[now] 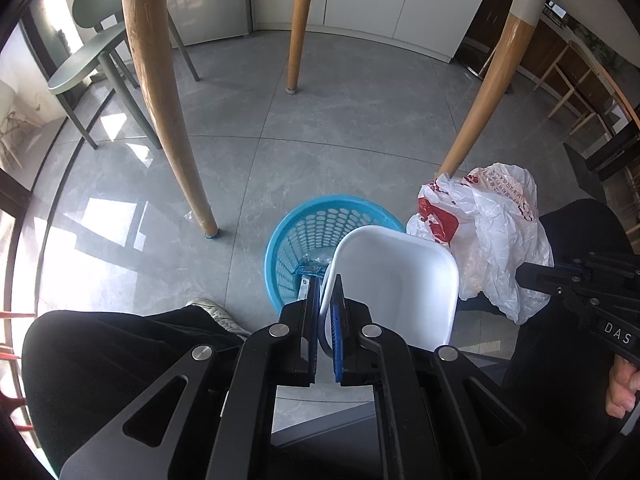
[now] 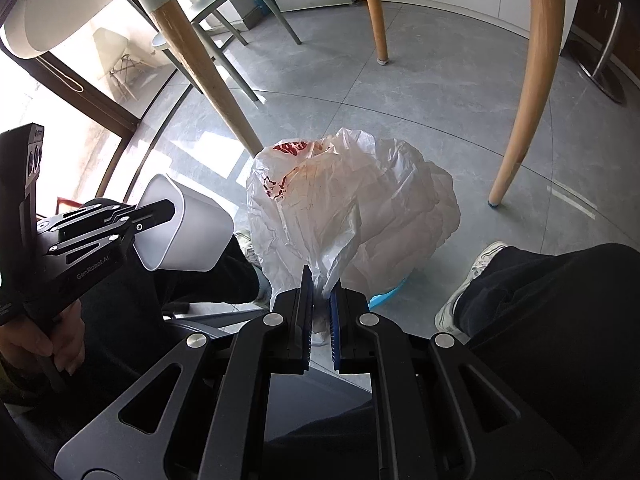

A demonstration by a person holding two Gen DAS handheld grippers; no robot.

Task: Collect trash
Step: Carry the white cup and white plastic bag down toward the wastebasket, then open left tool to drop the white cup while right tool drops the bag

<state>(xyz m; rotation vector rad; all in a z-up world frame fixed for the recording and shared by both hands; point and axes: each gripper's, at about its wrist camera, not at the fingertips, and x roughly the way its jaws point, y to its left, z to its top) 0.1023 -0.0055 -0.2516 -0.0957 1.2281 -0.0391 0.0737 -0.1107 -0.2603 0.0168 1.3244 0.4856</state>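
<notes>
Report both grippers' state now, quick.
Left gripper: shut on the white tub rim.
Right gripper: shut on the plastic bag.

Beneath you lay a floor of large glossy grey stone-look tiles (image 1: 248,152), streaked with sunlight. A round blue perforated plastic basket (image 1: 296,240) stood on it, between your dark-trousered legs. Tapered wooden table legs (image 1: 160,100) rested on the tiles just beyond the basket, and a pale green moulded chair (image 1: 88,64) stood farther off.
</notes>
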